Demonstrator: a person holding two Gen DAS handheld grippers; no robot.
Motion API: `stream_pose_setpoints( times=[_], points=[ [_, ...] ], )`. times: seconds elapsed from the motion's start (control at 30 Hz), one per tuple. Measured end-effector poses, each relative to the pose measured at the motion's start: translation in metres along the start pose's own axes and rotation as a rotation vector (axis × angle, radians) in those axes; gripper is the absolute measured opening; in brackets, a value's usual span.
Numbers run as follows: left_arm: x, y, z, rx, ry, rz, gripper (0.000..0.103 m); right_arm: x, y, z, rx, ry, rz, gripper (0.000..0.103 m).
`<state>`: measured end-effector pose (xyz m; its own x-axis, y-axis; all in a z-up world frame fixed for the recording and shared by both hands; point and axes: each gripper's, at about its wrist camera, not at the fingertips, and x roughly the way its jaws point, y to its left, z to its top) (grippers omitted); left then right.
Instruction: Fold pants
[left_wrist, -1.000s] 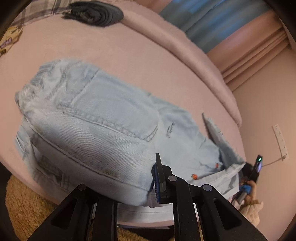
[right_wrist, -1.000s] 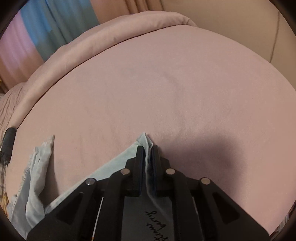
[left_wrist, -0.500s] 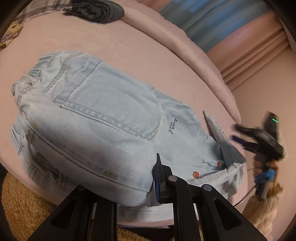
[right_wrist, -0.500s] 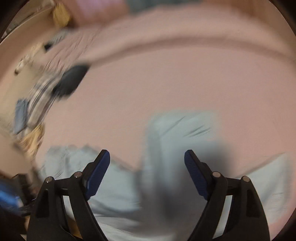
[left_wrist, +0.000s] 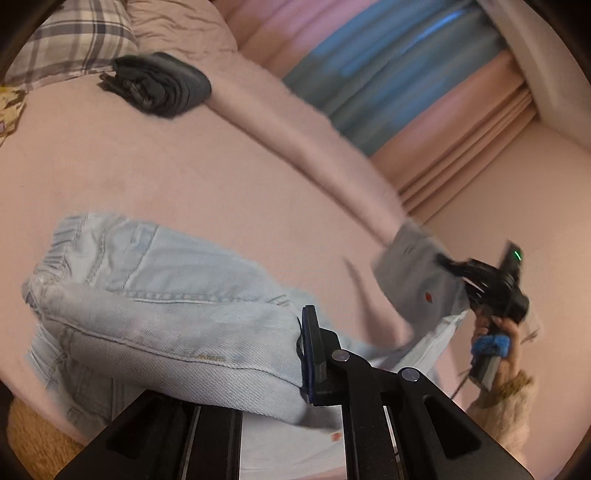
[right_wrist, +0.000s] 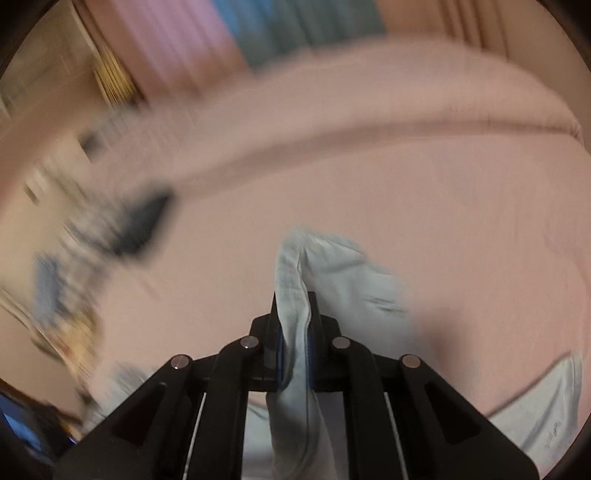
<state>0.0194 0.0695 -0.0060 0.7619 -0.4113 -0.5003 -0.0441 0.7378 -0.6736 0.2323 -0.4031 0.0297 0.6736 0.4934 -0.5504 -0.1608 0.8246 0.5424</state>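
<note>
The left gripper (left_wrist: 295, 354) is clamped on the pants (left_wrist: 166, 314) low on the bed (left_wrist: 184, 177); the right gripper's (right_wrist: 295, 332) jaws are closing on a leg. A dark bundle (left_wrist: 159, 85) lies upper left.

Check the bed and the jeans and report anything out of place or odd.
Nothing damaged or spilled. The light denim pants are bunched and half-lifted off the pink bed, pinched in both grippers. A dark folded garment sits tidily near the pillows.

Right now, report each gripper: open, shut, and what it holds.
Left gripper: shut on the pants, at a folded denim edge.
Right gripper: jaws closing, pads pinching a bunched fold of the pants' leg end.
</note>
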Motion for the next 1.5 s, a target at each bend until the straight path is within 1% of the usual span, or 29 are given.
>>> stream_pose_setpoints(
  times=[0.03,0.07,0.1,0.13,0.2,0.27,0.3,0.37,0.47,0.53,0.6,0.73,0.8,0.83,0.93,0.97,1.0,1.03,1.07,1.13,1.17,1.2,1.23,1.27,1.33,1.37,1.4,1.43,1.5],
  points=[
    [-0.006,0.004,0.000,-0.013,-0.008,-0.020,0.009,-0.029,-0.009,0.001,0.019,-0.097,0.020,0.010],
    [-0.009,0.008,-0.002,-0.019,-0.009,-0.026,0.009,-0.047,-0.020,-0.004,0.032,-0.151,0.019,0.010],
    [-0.010,0.011,-0.005,-0.022,0.000,-0.028,0.009,-0.069,-0.035,-0.015,0.053,-0.197,0.021,0.011],
    [-0.008,0.014,-0.009,-0.022,0.019,-0.028,0.009,-0.084,-0.053,-0.032,0.090,-0.205,0.041,0.011],
    [0.004,0.016,-0.024,-0.003,0.092,-0.012,0.009,-0.100,-0.084,-0.067,0.169,-0.190,0.031,0.011],
    [0.018,0.014,-0.043,0.037,0.166,0.025,0.009,-0.111,-0.116,-0.120,0.202,-0.170,-0.079,0.011],
    [0.025,0.015,-0.053,0.051,0.202,0.049,0.009,-0.106,-0.117,-0.143,0.217,-0.156,-0.118,0.011],
    [0.035,0.019,-0.065,0.047,0.248,0.082,0.009,-0.100,-0.142,-0.186,0.294,-0.108,-0.171,0.011],
    [0.049,0.024,-0.074,0.030,0.299,0.120,0.009,-0.089,-0.171,-0.219,0.412,-0.065,-0.184,0.011],
    [0.052,0.021,-0.075,0.040,0.303,0.131,0.009,-0.086,-0.177,-0.225,0.450,-0.070,-0.174,0.011],
    [0.054,0.018,-0.073,0.044,0.303,0.133,0.009,-0.094,-0.164,-0.221,0.443,-0.101,-0.157,0.011],
    [0.057,0.014,-0.077,0.037,0.324,0.116,0.010,-0.136,-0.141,-0.194,0.415,-0.237,-0.067,0.010],
    [0.059,0.013,-0.080,0.036,0.336,0.105,0.012,-0.151,-0.129,-0.190,0.371,-0.262,-0.136,0.010],
    [0.063,0.012,-0.080,0.034,0.345,0.110,0.013,-0.154,-0.128,-0.196,0.369,-0.248,-0.197,0.010],
    [0.067,0.014,-0.082,0.039,0.352,0.135,0.013,-0.144,-0.149,-0.224,0.436,-0.161,-0.297,0.011],
    [0.067,0.014,-0.081,0.038,0.353,0.133,0.013,-0.139,-0.163,-0.236,0.473,-0.129,-0.325,0.013],
    [0.068,0.014,-0.080,0.038,0.359,0.133,0.013,-0.137,-0.175,-0.241,0.504,-0.116,-0.326,0.019],
    [0.068,0.015,-0.079,0.036,0.362,0.133,0.013,-0.138,-0.184,-0.245,0.539,-0.116,-0.309,0.019],
    [0.067,0.016,-0.078,0.035,0.366,0.133,0.013,-0.143,-0.192,-0.245,0.579,-0.133,-0.262,0.020],
    [0.068,0.014,-0.077,0.040,0.366,0.140,0.013,-0.156,-0.202,-0.236,0.607,-0.159,-0.267,0.034],
    [0.067,0.014,-0.076,0.040,0.364,0.142,0.013,-0.165,-0.205,-0.227,0.605,-0.208,-0.302,0.052],
    [0.068,0.013,-0.077,0.038,0.363,0.144,0.013,-0.165,-0.201,-0.220,0.598,-0.240,-0.325,0.066],
    [0.069,0.012,-0.076,0.035,0.363,0.145,0.013,-0.167,-0.203,-0.214,0.588,-0.262,-0.342,0.067],
    [0.063,0.018,-0.077,0.030,0.362,0.144,0.013,-0.165,-0.209,-0.205,0.581,-0.253,-0.347,0.067],
    [0.062,0.018,-0.076,0.021,0.365,0.143,0.013,-0.157,-0.219,-0.197,0.597,-0.204,-0.298,0.053],
    [0.060,0.019,-0.075,0.020,0.364,0.144,0.014,-0.150,-0.223,-0.192,0.602,-0.176,-0.249,0.031],
    [0.060,0.019,-0.074,0.019,0.362,0.148,0.014,-0.141,-0.225,-0.189,0.602,-0.142,-0.218,0.005],
    [0.059,0.019,-0.074,0.018,0.358,0.152,0.015,-0.134,-0.224,-0.189,0.599,-0.116,-0.245,0.006],
    [0.055,0.017,-0.072,0.024,0.348,0.158,0.017,-0.139,-0.221,-0.193,0.598,-0.165,-0.308,0.004]
  ],
)
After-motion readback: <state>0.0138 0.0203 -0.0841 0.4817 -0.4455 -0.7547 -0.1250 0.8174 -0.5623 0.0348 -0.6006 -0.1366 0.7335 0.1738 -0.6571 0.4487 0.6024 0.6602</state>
